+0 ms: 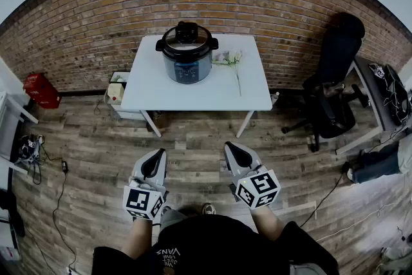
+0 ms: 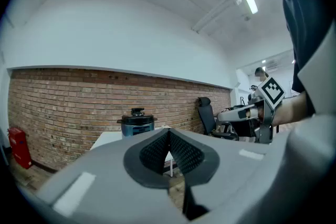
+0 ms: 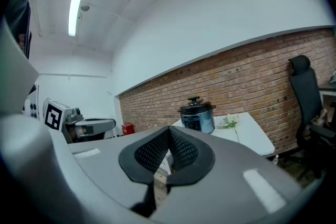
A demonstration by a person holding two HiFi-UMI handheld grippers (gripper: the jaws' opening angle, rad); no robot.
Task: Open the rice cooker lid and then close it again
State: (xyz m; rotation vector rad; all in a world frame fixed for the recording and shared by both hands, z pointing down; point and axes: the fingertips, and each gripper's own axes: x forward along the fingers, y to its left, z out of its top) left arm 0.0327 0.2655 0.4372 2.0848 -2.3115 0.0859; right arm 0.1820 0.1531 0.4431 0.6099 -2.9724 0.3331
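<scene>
A dark blue-grey rice cooker [image 1: 187, 53] with a black lid and knob stands on the white table [image 1: 199, 90] by the brick wall; its lid is down. The same rice cooker [image 2: 136, 124] shows small in the left gripper view, and the rice cooker [image 3: 198, 116] also shows in the right gripper view. My left gripper [image 1: 154, 163] and right gripper [image 1: 237, 155] are held side by side over the floor, well short of the table. Both are shut with nothing between the jaws.
White flowers [image 1: 231, 61] lie on the table right of the cooker. A black office chair [image 1: 335, 80] stands at the right, next to a desk [image 1: 376, 96]. A white crate [image 1: 118, 90] and a red box [image 1: 40, 88] sit on the wooden floor at the left.
</scene>
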